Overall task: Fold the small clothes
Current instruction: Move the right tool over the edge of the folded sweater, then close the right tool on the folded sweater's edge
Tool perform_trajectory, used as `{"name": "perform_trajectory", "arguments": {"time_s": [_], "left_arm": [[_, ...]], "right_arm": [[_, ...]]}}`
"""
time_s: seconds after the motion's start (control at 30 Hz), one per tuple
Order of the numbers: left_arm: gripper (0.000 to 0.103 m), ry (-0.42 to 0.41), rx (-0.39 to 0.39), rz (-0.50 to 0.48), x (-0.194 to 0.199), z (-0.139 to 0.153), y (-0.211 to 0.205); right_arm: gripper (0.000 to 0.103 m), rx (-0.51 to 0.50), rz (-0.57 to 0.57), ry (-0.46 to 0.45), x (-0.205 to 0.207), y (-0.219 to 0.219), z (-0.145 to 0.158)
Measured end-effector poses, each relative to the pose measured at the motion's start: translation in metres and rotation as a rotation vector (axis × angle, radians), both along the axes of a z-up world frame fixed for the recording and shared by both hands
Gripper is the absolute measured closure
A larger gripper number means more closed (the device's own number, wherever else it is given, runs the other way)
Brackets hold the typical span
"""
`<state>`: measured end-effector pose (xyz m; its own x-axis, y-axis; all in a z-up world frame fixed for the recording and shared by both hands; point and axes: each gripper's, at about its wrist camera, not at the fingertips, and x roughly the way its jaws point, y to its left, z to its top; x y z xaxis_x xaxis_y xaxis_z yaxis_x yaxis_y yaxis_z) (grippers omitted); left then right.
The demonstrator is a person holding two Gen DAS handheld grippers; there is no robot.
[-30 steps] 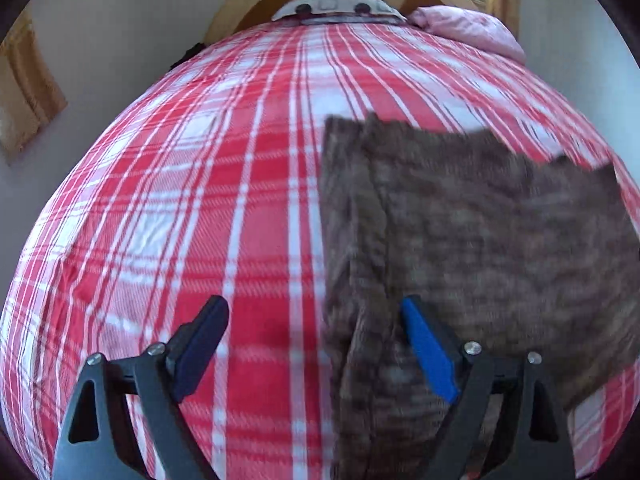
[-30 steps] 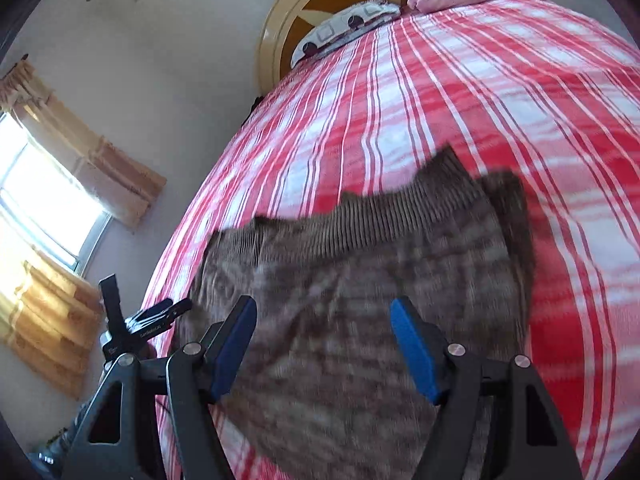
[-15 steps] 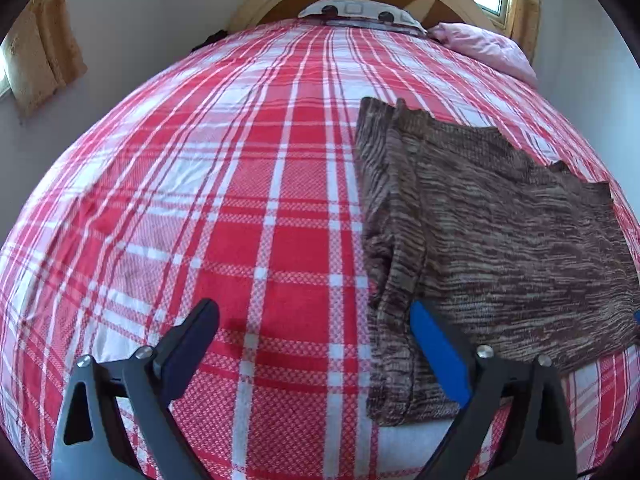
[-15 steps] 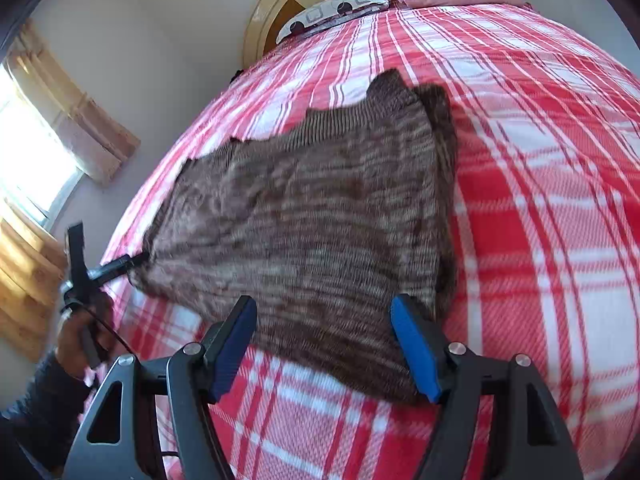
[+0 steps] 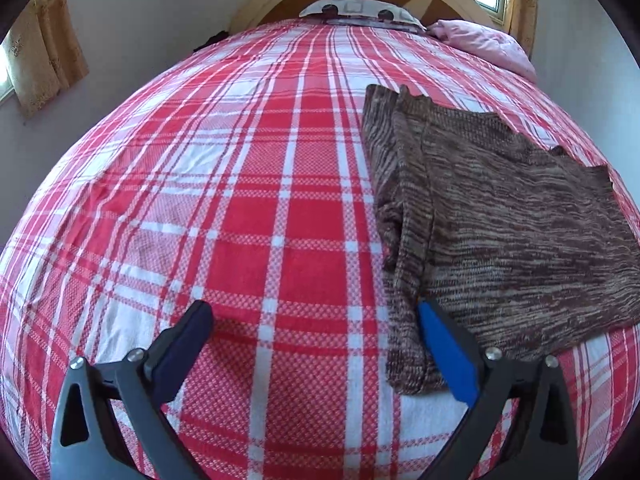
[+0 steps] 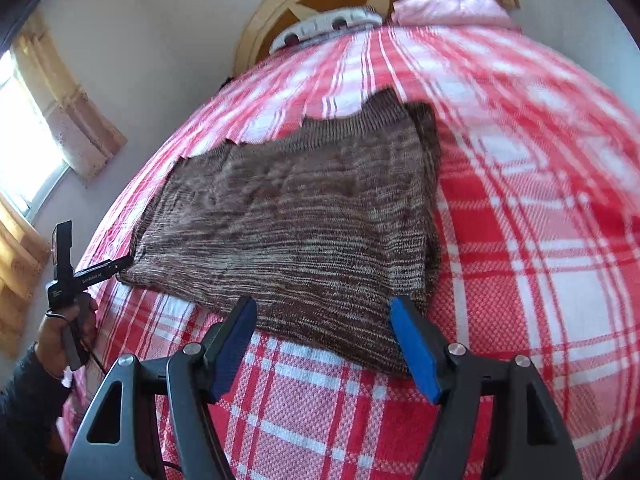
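Jaws of the left gripper (image 5: 312, 332) have just been opening and stand wide, nothing between them; the right gripper (image 6: 322, 334) gapes empty too. The folded brown knit garment (image 6: 296, 224) lies flat on the red plaid bedspread (image 5: 240, 208), long axis running lower left to upper right in the right wrist view. Gripper lettering unreadable.
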<state>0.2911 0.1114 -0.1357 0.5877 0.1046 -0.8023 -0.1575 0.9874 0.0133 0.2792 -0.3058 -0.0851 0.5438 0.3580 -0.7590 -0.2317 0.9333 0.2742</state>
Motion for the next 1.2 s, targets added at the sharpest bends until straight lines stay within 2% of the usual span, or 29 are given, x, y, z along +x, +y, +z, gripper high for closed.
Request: {"name": "perform_trajectory", "arguments": {"time_s": [0.1,0.17,0.3,0.37,0.5,0.63,0.8,0.9,1.1,1.2], "left_arm": [[0.000,-0.001,0.016,0.001,0.000,0.000,-0.002],[0.000,0.003,0.016,-0.003,-0.002,0.000,-0.002],[0.000,0.001,-0.028,-0.007,-0.005,-0.001,0.004],[0.000,0.001,-0.030,-0.007,-0.005,-0.001,0.003],[0.000,0.003,-0.030,-0.011,-0.006,-0.001,0.002],[0.000,0.003,-0.045,-0.030,-0.010,-0.001,0.004],[0.000,0.000,-0.065,-0.061,-0.019,0.001,0.007],[0.000,-0.017,-0.103,-0.072,-0.029,0.005,0.014],[0.000,-0.030,-0.118,0.010,-0.040,0.009,0.055],[0.000,-0.027,-0.126,0.048,-0.043,0.007,0.076]], "right_arm": [[0.032,-0.079,0.000,0.021,0.000,0.004,-0.012],[0.032,-0.093,-0.011,0.020,0.000,0.002,-0.014],[0.032,-0.085,-0.067,0.021,-0.006,0.000,0.004],[0.032,-0.119,-0.062,-0.005,-0.009,0.011,0.014],[0.032,-0.181,0.033,-0.046,-0.007,0.056,0.022],[0.033,-0.265,0.123,-0.091,-0.001,0.109,0.014],[0.033,-0.318,0.215,-0.128,0.003,0.165,0.004],[0.033,-0.359,0.291,-0.175,-0.003,0.200,0.000],[0.033,-0.435,0.434,-0.274,-0.022,0.260,-0.007],[0.033,-0.442,0.476,-0.286,-0.025,0.279,-0.011]]}}
